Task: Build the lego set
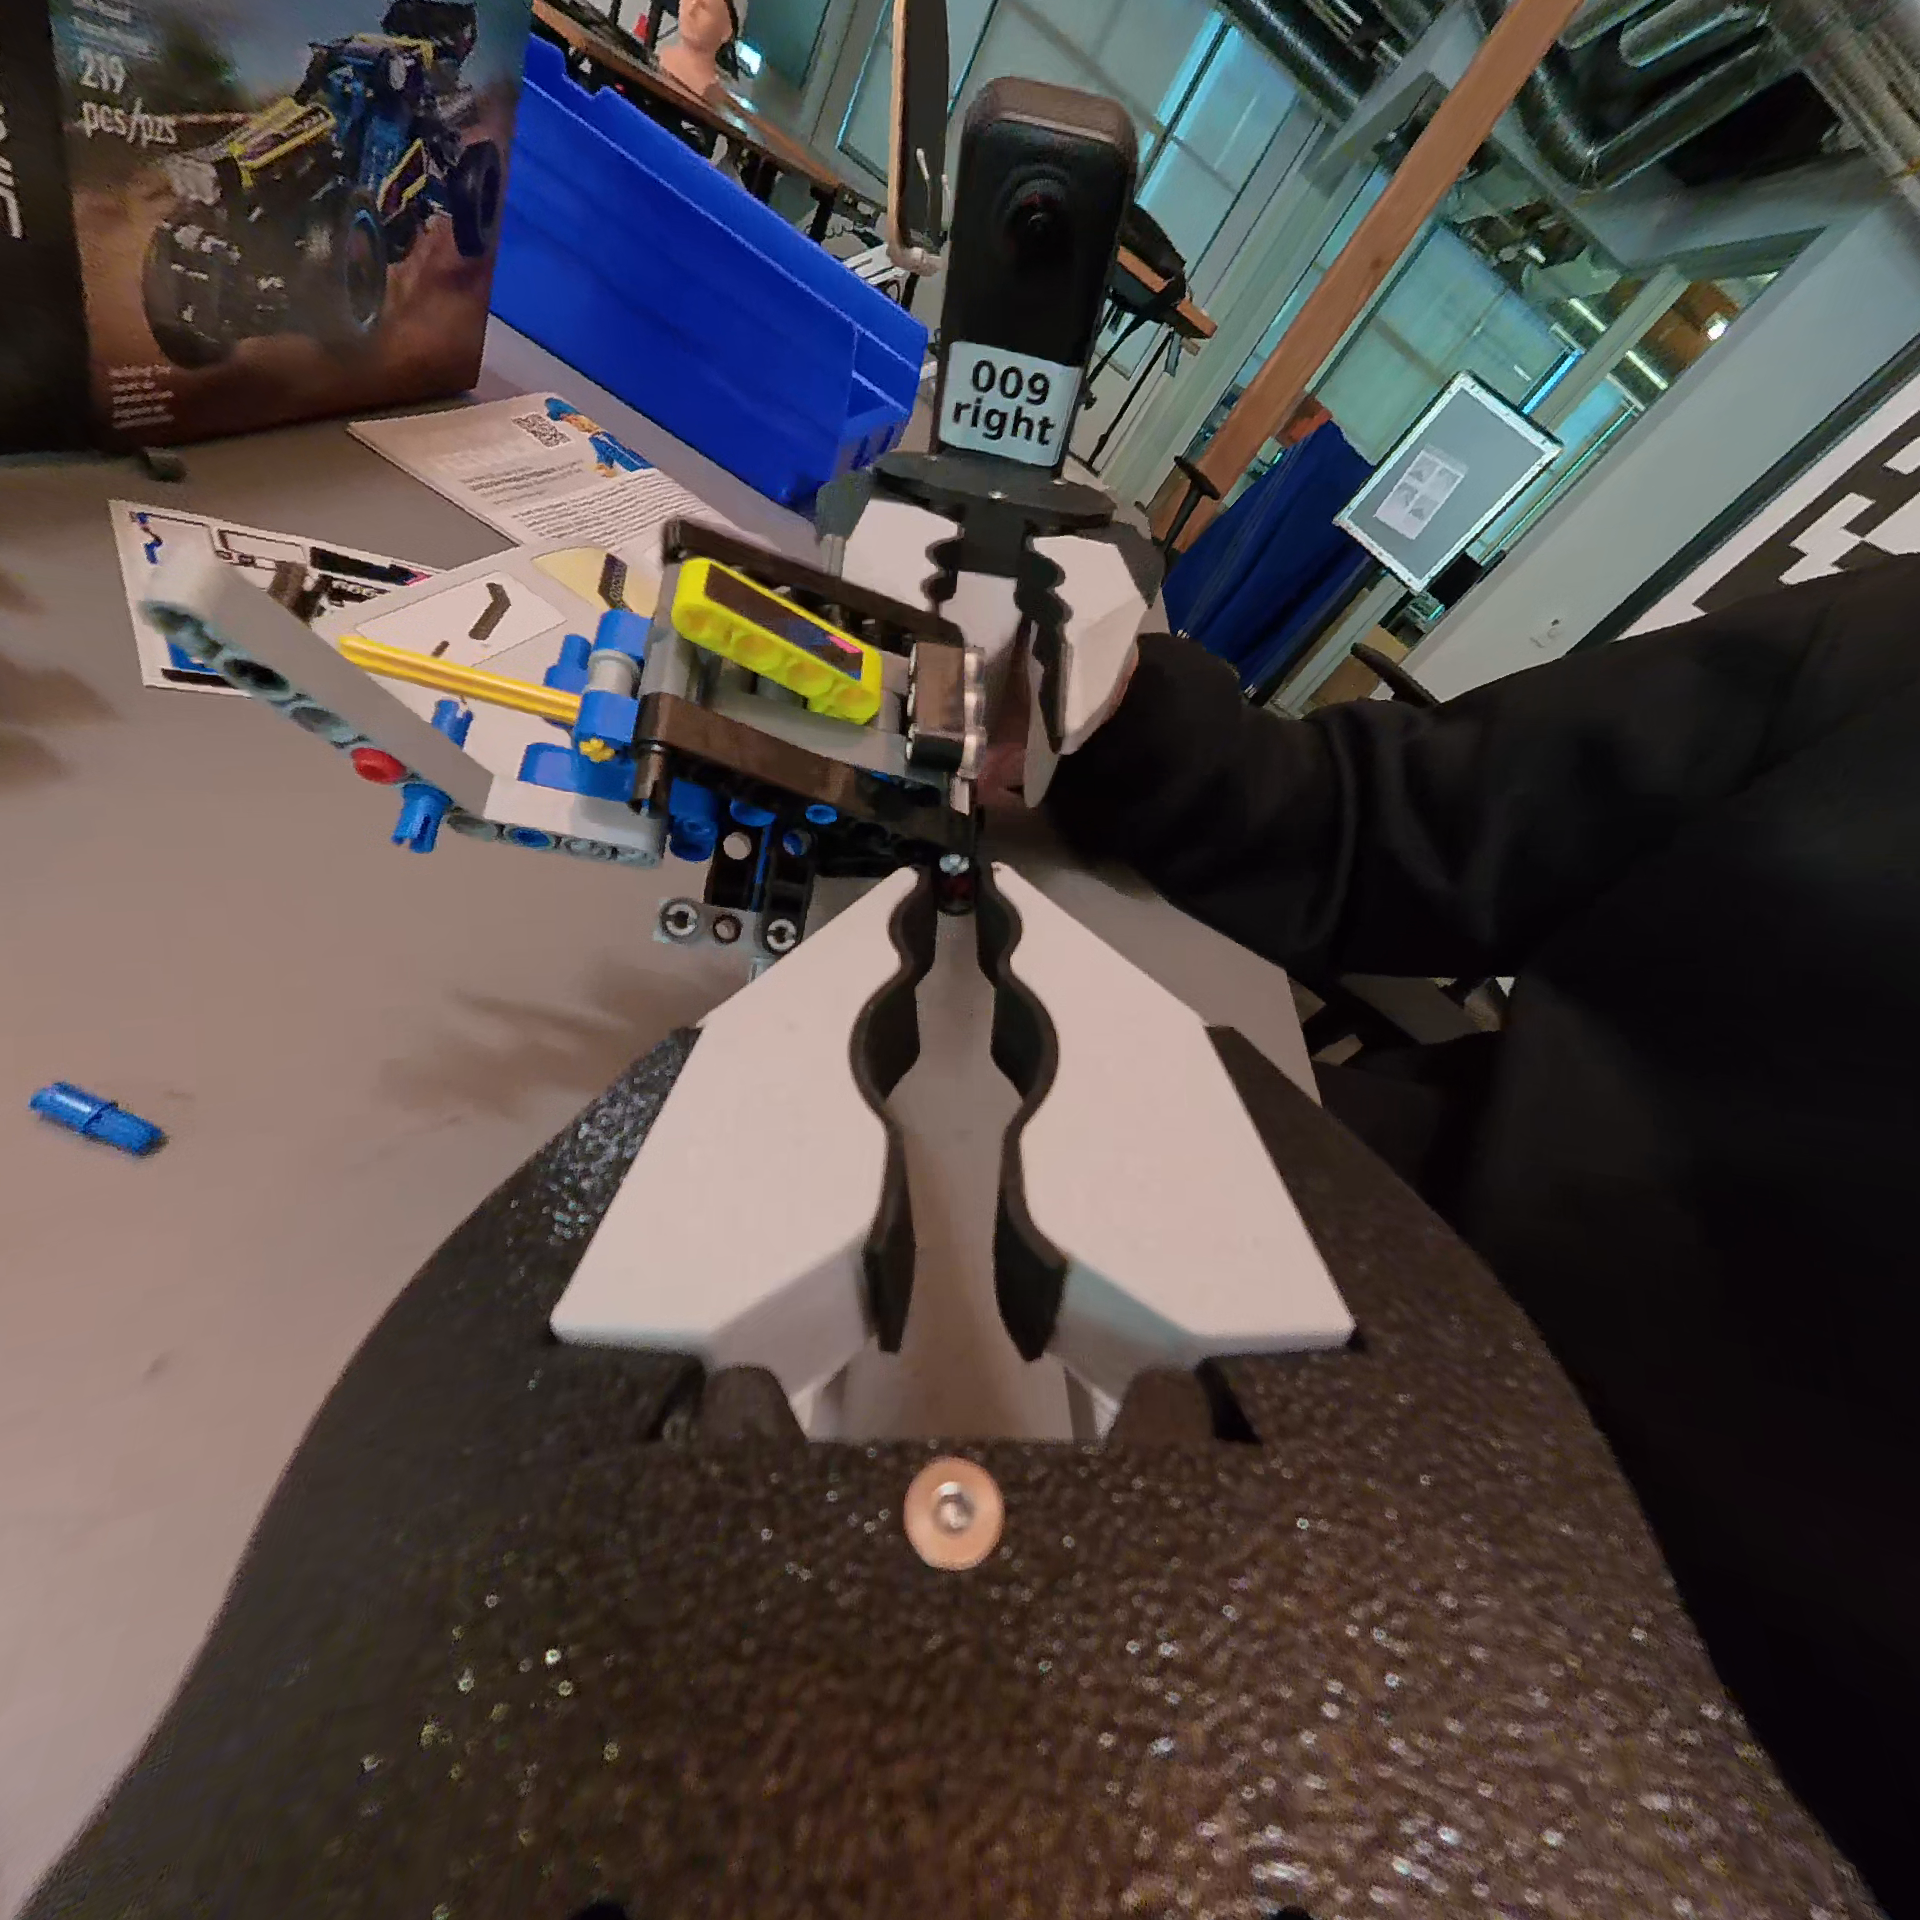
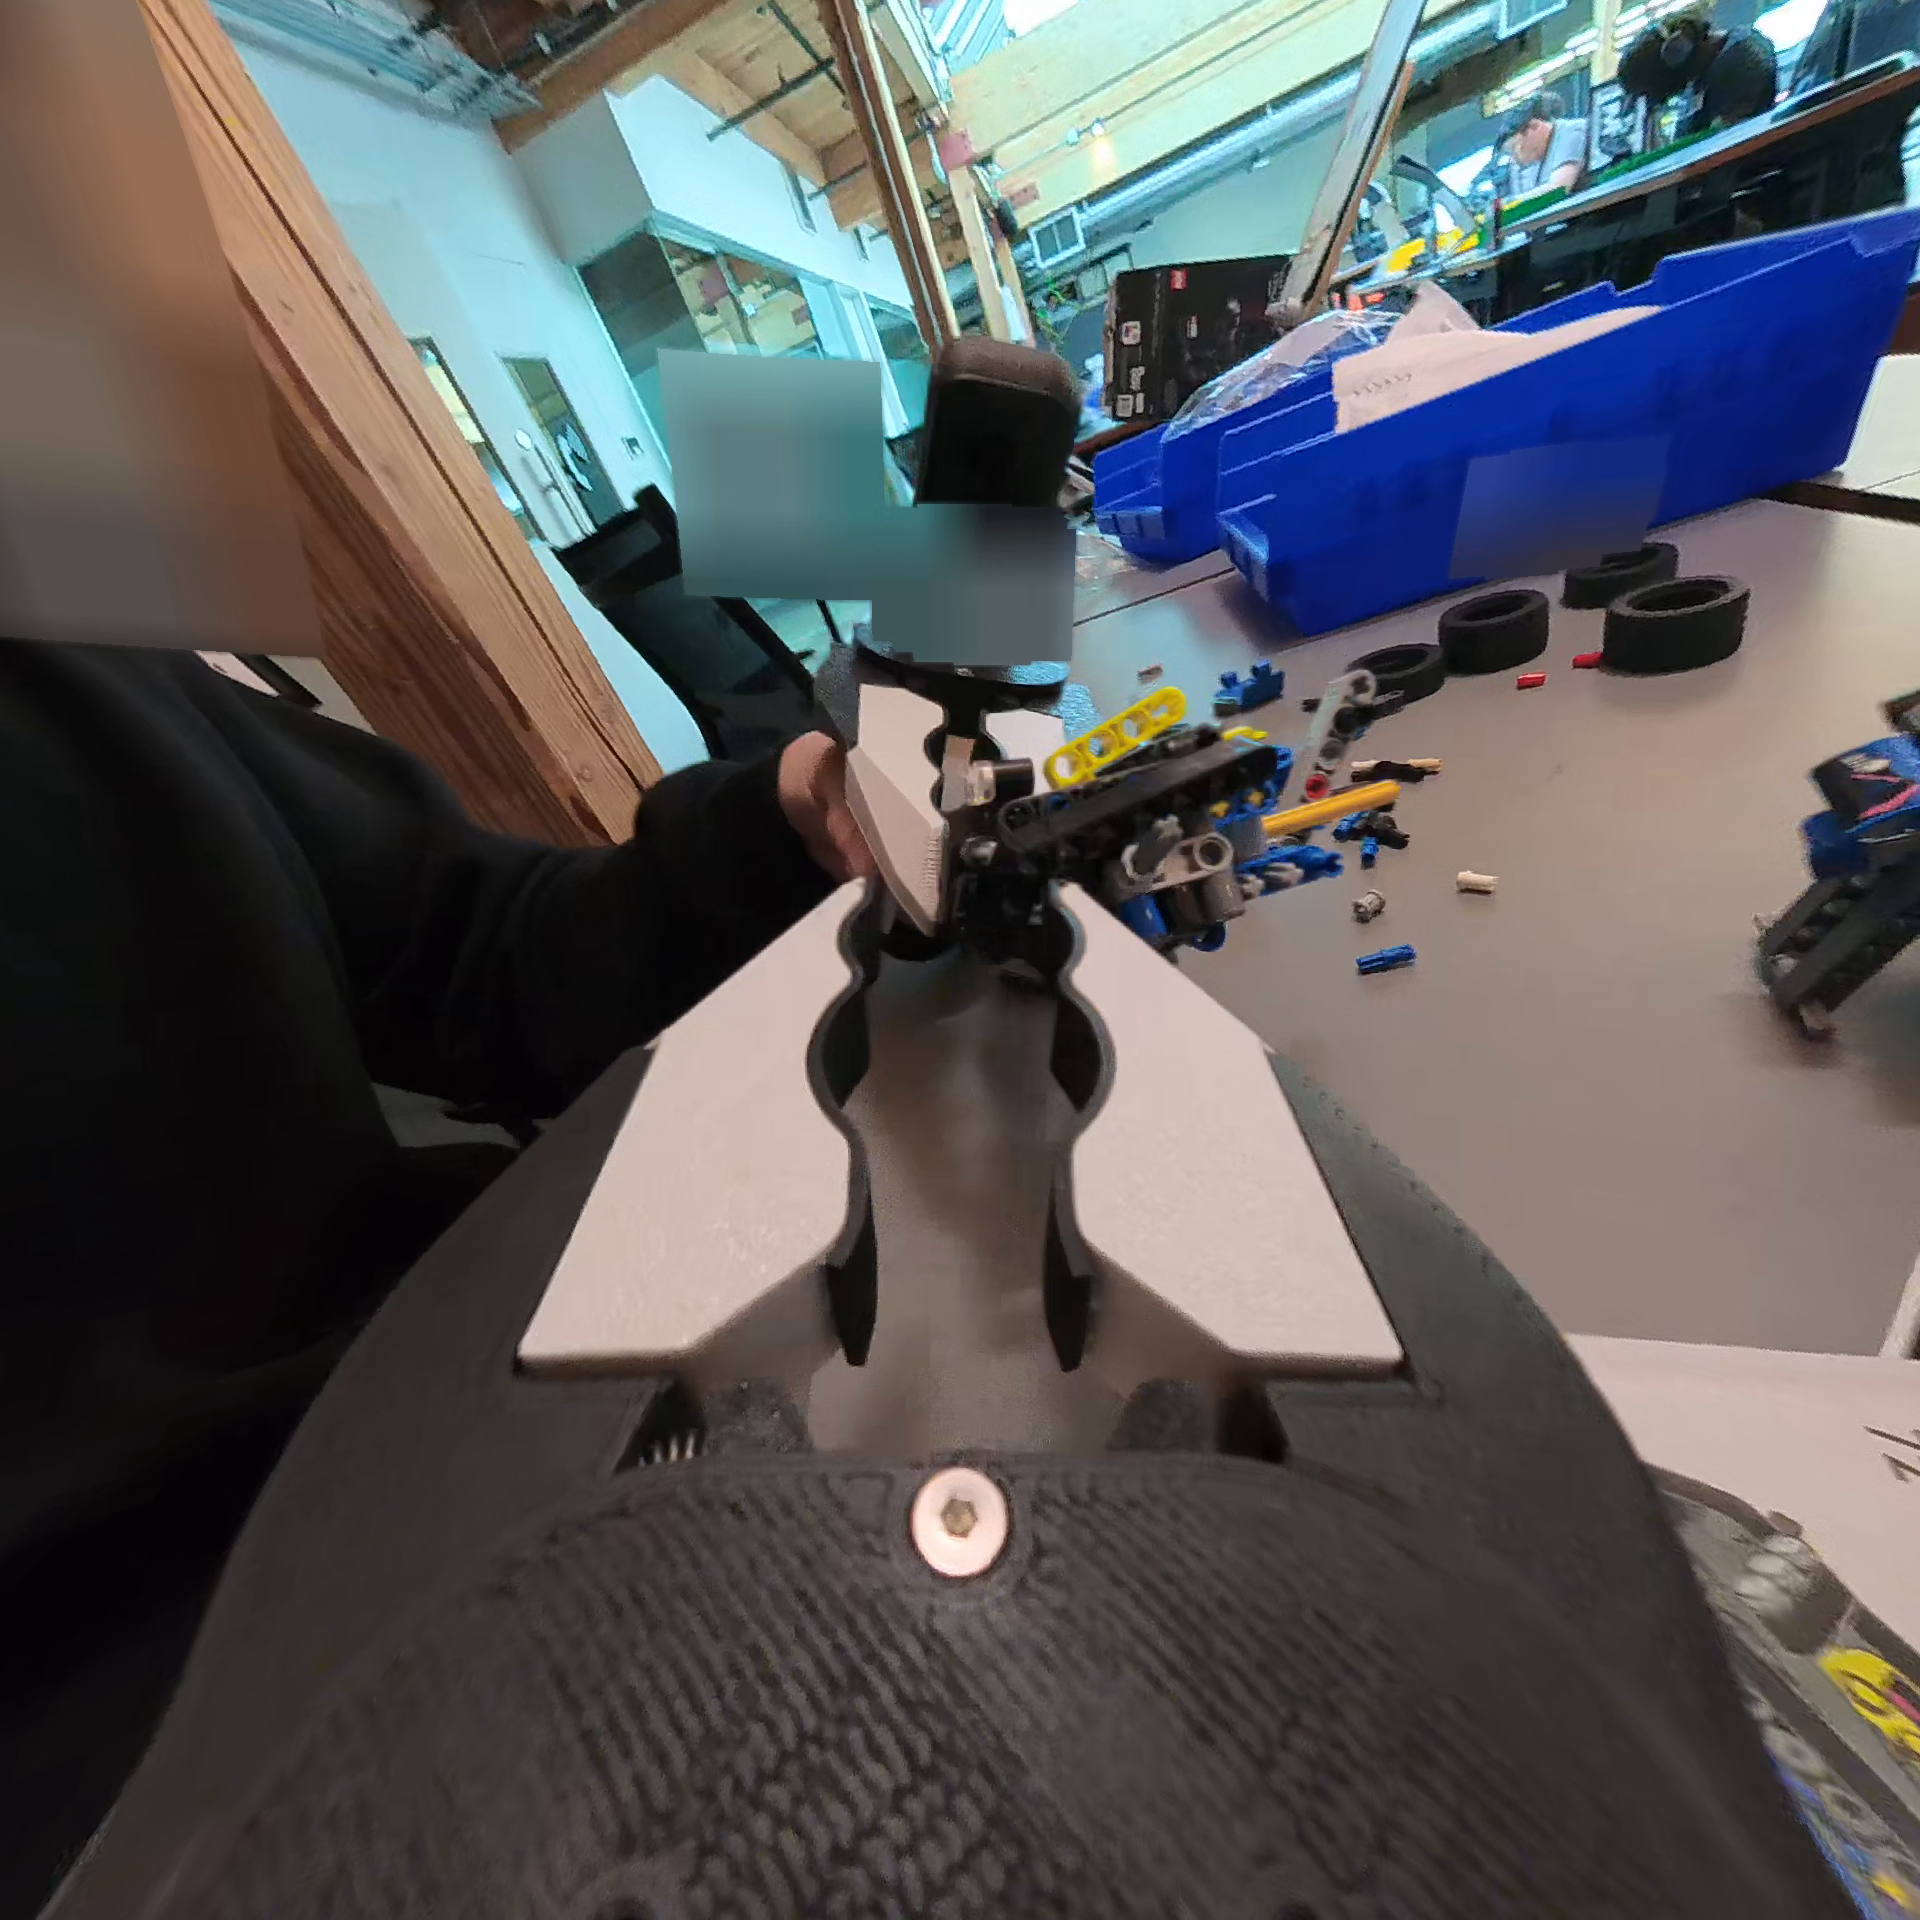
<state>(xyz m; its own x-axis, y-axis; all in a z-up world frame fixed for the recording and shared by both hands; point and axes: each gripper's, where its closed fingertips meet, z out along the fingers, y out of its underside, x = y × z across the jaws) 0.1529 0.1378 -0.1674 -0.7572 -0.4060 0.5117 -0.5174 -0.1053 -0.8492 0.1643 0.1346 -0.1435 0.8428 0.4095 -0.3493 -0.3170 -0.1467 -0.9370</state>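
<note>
Fingertips of the left gripper (image 1: 954, 883) stand almost together, pinched on a small dark pin at the underside of a partly built toy vehicle frame of black, grey, blue and yellow plastic beams (image 1: 769, 717), which hangs in the air above the grey tabletop (image 1: 312, 1143). From the opposite side the right gripper (image 2: 966, 914) meets the same frame: its white fingers with black wavy pads are spread wider, and the black end of the frame (image 2: 1003, 904) sits between them; whether both pads press on it cannot be told. In the left wrist view the right gripper's fingers (image 1: 1049, 665) lie against the frame's end, with a hand in a black sleeve (image 1: 1351, 790) behind them. A yellow axle rod (image 1: 457, 681) sticks out of the frame's far end beside a long grey beam (image 1: 312, 675). Under the frame lie printed instruction sheets (image 1: 499, 613), and a loose blue connector pin (image 1: 99, 1117) lies apart on the table. Further off stand a toy-set box (image 1: 260, 208) and blue plastic bins (image 2: 1507, 447); black rubber tyres (image 2: 1673, 623) and scattered small parts (image 2: 1475, 883) lie near the bins.
</note>
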